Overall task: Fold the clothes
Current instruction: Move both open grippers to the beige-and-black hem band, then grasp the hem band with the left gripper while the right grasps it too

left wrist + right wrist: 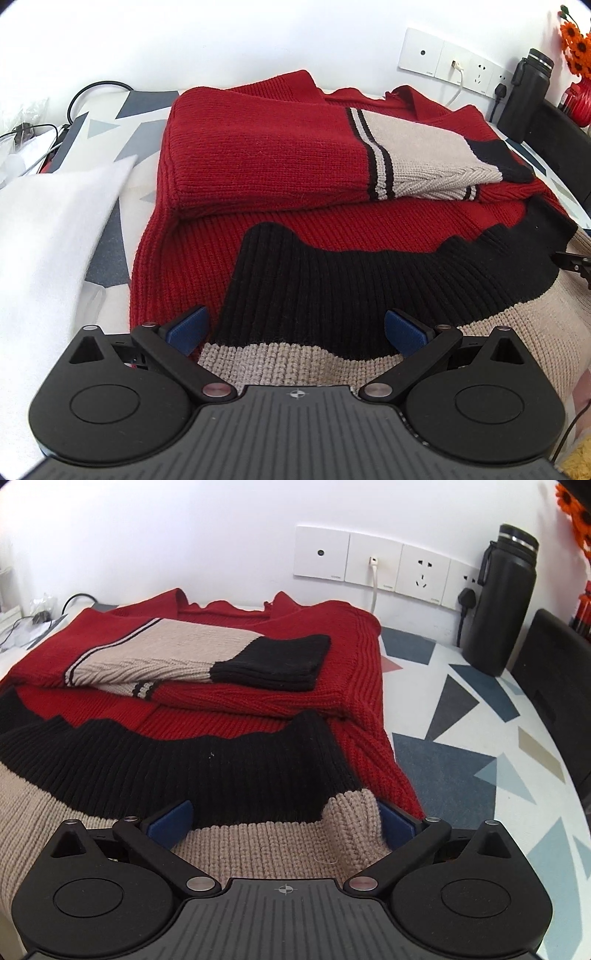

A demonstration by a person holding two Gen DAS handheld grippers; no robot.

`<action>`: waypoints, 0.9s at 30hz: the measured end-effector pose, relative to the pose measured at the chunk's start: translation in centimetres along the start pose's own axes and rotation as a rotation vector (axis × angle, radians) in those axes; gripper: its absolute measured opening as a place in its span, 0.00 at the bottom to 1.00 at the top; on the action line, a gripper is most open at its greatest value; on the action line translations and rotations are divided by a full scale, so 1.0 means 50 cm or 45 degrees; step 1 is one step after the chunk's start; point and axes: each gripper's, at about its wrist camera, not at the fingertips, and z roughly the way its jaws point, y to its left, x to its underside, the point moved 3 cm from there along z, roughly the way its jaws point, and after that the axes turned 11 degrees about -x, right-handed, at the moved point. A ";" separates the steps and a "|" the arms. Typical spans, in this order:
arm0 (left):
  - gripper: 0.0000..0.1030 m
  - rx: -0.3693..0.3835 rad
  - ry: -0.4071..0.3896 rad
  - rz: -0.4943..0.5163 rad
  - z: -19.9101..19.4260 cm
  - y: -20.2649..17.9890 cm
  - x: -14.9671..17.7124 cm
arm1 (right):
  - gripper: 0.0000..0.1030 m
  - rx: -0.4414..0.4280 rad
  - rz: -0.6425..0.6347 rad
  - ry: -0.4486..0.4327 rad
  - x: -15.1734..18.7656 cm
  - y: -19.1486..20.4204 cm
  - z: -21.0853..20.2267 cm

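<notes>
A red, black and beige knit sweater (295, 236) lies flat on the table, both sleeves folded across its chest. It also shows in the right wrist view (207, 760). My left gripper (295, 328) is open, its blue pads wide apart over the hem's left part, low above the beige and black knit. My right gripper (280, 821) is open over the hem's right corner, the beige edge bunched between the pads. The other gripper's tip (576, 260) shows at the right edge of the left wrist view.
A white cloth (51, 236) lies left of the sweater. A black bottle (502, 605) stands by the wall sockets (373, 561) at the back right, next to a dark box (554, 686). Cables (96, 92) lie at the back left. The patterned tablecloth (461, 760) extends right.
</notes>
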 end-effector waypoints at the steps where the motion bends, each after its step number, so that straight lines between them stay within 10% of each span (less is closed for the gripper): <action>1: 1.00 0.002 0.011 0.009 0.002 -0.001 -0.003 | 0.99 -0.009 -0.008 0.008 -0.004 0.000 0.000; 9: 1.00 0.072 0.077 0.072 0.009 0.009 -0.022 | 0.80 -0.126 -0.006 0.027 -0.044 -0.013 -0.005; 16: 0.99 0.422 0.129 -0.299 0.013 0.111 -0.021 | 0.56 -0.217 0.081 0.094 -0.056 -0.066 0.024; 23: 0.95 0.467 0.159 -0.325 0.019 0.113 -0.031 | 0.49 -0.222 0.107 0.053 -0.047 -0.076 0.034; 27: 0.61 0.542 0.249 -0.163 -0.002 0.095 -0.033 | 0.14 -0.256 0.166 0.061 -0.048 -0.089 0.011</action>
